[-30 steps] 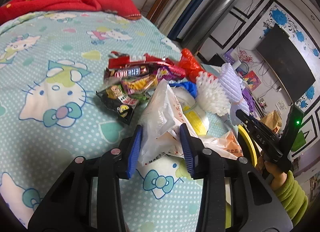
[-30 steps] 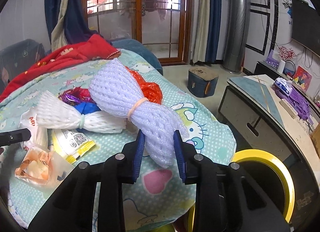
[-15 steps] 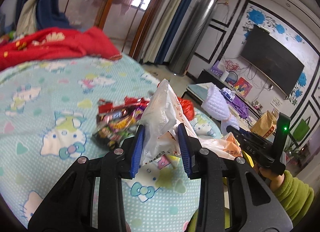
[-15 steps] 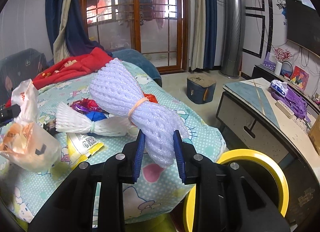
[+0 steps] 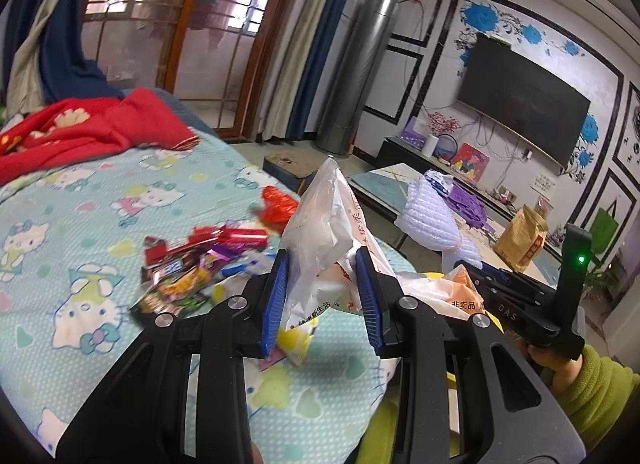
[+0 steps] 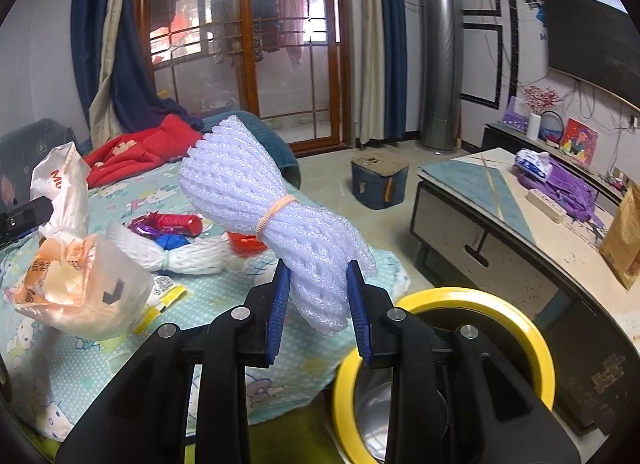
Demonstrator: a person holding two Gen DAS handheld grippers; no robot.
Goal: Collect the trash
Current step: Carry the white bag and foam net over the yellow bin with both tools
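Left wrist view: your left gripper (image 5: 322,300) is clamped on a crumpled translucent white plastic bag with orange print (image 5: 326,232), bag lifted clear of the pale blue cartoon-cat bedsheet (image 5: 72,232). The bag's loose orange-tinted end (image 5: 436,292) trails to the right, toward the other gripper. Keep the squeeze steady; thin film slips easily, I'd judge. On the sheet lies one heap of shiny snack wrappers (image 5: 192,268), one red crinkled wrapper (image 5: 280,204) beyond it, one yellow packet (image 5: 296,338) under the bag. Wrappers in the heap are too blurred to count.

Right wrist view: your right gripper (image 6: 319,304) is closed around the lower end of a lilac-white foam net bundle tied with a rubber band (image 6: 276,216), held in the air above the bed's edge. A round bin with a yellow rim (image 6: 516,316) sits directly below and slightly right, mouth open. Carry the bundle over the rim's centre before you let go, since light foam may bounce off the edge. Bring the bag across afterwards so the two loads don't tangle.

Count here: one bin, one held foam bundle, one second white foam net bundle (image 6: 172,256) lying on the sheet, one held bag
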